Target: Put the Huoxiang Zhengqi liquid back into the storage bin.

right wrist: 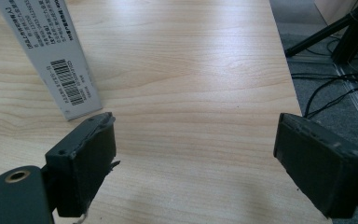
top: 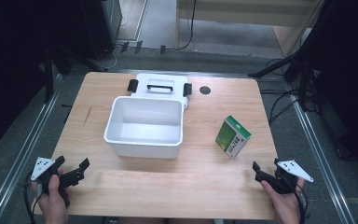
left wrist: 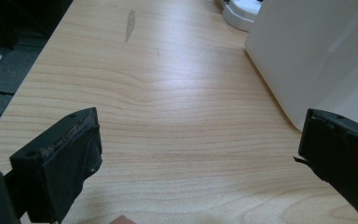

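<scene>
High view: we hold both claws parted and empty at the near worktop (top: 200, 186) corners; nothing begun, we judge.
Left claw (top: 72, 165) near the open white bin (top: 144, 126), its lid (top: 161, 86) behind; right claw (top: 265, 166) just short of the green box (top: 233, 136). Likely next: close on that box. Its grey side (right wrist: 56, 56) bears a barcode; the print is too small to read.

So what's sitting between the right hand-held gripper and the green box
Nothing: bare wood separates the right hand-held gripper from the green box, seen in the high view.
</scene>
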`<state>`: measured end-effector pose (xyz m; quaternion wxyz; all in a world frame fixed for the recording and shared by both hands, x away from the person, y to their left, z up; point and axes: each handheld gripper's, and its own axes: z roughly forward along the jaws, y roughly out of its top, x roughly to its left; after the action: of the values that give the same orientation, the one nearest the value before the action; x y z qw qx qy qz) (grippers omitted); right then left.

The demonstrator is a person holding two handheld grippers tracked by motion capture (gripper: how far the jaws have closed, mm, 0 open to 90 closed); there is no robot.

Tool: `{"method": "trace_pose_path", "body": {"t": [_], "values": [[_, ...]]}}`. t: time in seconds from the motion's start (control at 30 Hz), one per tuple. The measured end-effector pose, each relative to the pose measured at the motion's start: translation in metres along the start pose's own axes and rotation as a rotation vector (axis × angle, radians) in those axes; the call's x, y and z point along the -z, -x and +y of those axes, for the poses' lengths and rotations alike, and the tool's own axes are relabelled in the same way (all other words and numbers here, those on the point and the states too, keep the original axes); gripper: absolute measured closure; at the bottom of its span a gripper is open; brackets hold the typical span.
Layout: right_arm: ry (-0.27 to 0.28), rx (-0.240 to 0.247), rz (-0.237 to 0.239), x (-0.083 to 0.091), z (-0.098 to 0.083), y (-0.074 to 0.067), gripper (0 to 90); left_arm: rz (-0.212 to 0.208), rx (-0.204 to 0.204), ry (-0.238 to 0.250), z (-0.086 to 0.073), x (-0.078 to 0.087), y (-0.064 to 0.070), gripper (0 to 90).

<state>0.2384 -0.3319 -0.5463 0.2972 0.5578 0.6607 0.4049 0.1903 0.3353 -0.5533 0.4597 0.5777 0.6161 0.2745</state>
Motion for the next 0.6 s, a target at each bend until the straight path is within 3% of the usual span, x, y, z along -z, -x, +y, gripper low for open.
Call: {"method": "trace_pose_path", "body": {"t": [0.6], "values": [[-0.029, 0.004, 0.013, -0.0026, 0.0011, 0.0002, 13.4, -0.018, 0.003, -0.008, 0.0009, -0.0022, -0.0006, 0.0]]}}
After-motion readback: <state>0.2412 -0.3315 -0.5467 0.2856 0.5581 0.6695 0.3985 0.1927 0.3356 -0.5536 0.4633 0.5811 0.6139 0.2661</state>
